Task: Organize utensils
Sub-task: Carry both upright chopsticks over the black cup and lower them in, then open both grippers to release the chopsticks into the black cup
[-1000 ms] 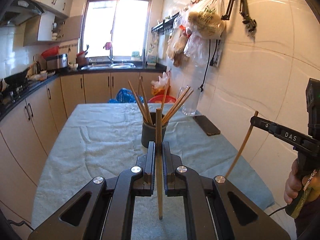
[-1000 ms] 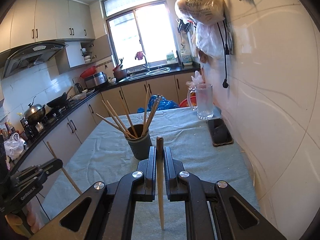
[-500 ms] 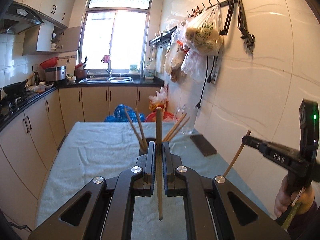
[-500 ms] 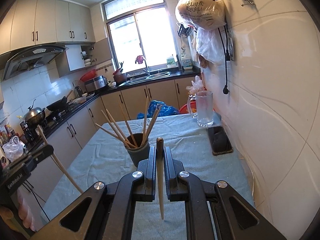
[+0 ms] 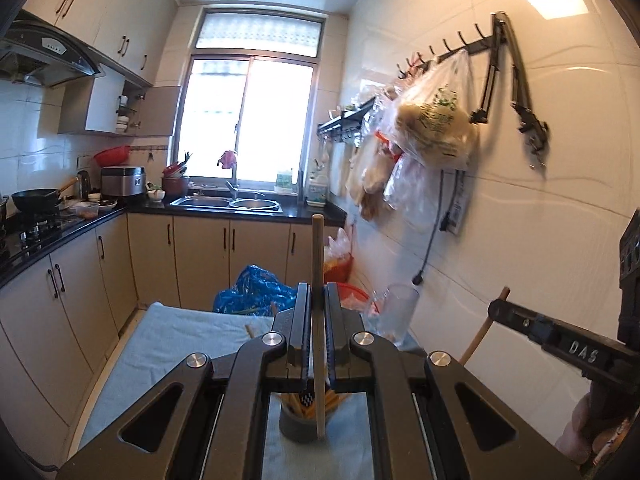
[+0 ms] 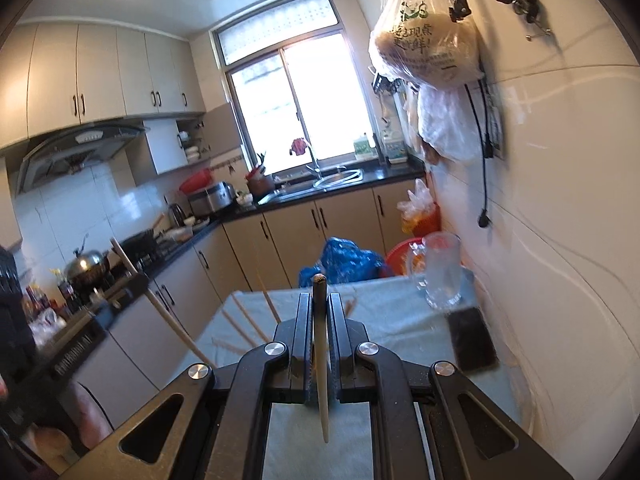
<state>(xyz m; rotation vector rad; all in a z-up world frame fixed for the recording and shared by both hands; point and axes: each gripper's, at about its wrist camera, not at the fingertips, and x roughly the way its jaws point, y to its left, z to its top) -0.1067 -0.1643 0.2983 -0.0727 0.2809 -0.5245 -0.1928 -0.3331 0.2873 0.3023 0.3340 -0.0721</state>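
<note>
Evidently light, stiff and slick, each slim wooden chopstick (image 5: 318,320) sat upright, pinched near mid-length between the pressed-together fingers of the left gripper (image 5: 317,334) and right gripper (image 6: 320,344); that grip suited it. Beyond, the dark round holder cup (image 5: 298,426) stood on the cloth-covered worktop (image 5: 180,332).

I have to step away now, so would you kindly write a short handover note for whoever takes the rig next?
Left gripper: shut on a wooden chopstick, held upright above the dark holder cup.
Right gripper: shut on a pale chopstick, also upright, over the cloth-covered table.
Holder cup: on the table, with several chopsticks already standing in it.
Done: both chopsticks picked up.
Left: lower each into the cup and release.
</note>
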